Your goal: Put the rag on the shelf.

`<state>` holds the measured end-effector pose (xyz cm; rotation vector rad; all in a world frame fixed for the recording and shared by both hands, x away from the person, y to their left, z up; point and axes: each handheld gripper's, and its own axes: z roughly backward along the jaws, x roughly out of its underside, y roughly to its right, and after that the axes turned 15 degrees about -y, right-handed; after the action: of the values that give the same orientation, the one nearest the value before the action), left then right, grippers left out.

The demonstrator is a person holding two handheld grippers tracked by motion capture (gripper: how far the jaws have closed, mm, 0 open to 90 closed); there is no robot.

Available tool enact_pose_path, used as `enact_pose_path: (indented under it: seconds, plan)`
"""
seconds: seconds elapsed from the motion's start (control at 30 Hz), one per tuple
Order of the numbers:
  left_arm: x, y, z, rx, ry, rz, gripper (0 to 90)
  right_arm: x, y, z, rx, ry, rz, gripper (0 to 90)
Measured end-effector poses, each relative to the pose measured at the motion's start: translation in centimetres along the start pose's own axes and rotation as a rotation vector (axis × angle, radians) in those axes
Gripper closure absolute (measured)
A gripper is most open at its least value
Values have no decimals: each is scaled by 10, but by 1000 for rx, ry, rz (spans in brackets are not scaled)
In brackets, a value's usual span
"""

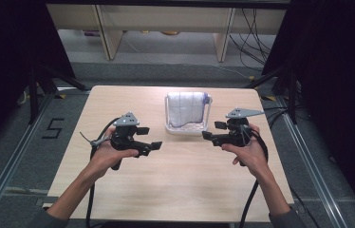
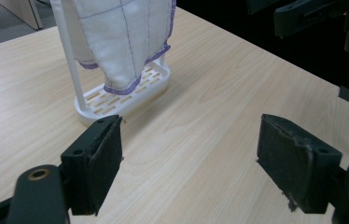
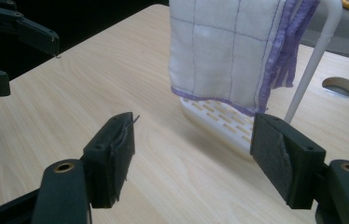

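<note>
A white rack (image 1: 168,124) is standing on the far middle of the wooden table (image 1: 180,190), and everything else is best placed against it. A white cloth (image 1: 185,108) with thin purple grid lines and purple edging is hanging over the rack's top bar, draping down towards the slotted base without quite covering it.

The person is holding the left gripper (image 1: 155,145) to the left of the rack and a little nearer than it, pointing across towards the rack's near corner. In the left gripper view the jaws are standing wide apart with bare table between them, gripping nothing; the rack (image 2: 116,100) and the cloth (image 2: 121,37) are sitting beyond the left jaw, apart from it.

The right gripper (image 1: 207,136) is sitting just to the right of the rack, near its front corner, pointing inward at it. In the right gripper view its jaws are also gaping wide and empty, with the rack's base (image 3: 214,116) and the hanging cloth (image 3: 224,51) lying ahead between and past them; the right jaw is lining up just in front of the rack's upright post. Neither gripper is touching the cloth or the rack.
</note>
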<state>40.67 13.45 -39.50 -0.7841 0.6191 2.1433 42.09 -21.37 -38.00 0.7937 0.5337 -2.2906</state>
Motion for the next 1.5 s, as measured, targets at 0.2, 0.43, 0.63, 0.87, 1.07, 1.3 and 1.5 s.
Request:
enact_pose_path:
  seconds: [0.2, 0.43, 0.63, 0.87, 1.07, 1.3, 1.5]
  plan:
    - [11, 0, -5, 0, -14, 3, 219, 6, -3, -2, 9, -7, 16, 315]
    - [27, 1, -12, -10, -34, 7, 219, 14, -9, -7, -3, 7, 12, 313]
    - [39, 4, -21, -7, -51, -2, 217, 17, -13, -12, -14, 0, 56, 313]
    - [56, 7, -27, -17, -75, -5, 212, 21, -17, -19, -32, -29, 21, 311]
    - [73, 9, -33, -17, -97, -14, 206, 27, -20, -27, -23, -47, 29, 310]
    - [90, 13, -29, -25, -96, -38, 206, 36, -27, -35, -31, -58, 35, 310]
    - [107, 19, -20, -50, -92, -49, 206, 50, -35, -36, -29, -75, 31, 309]
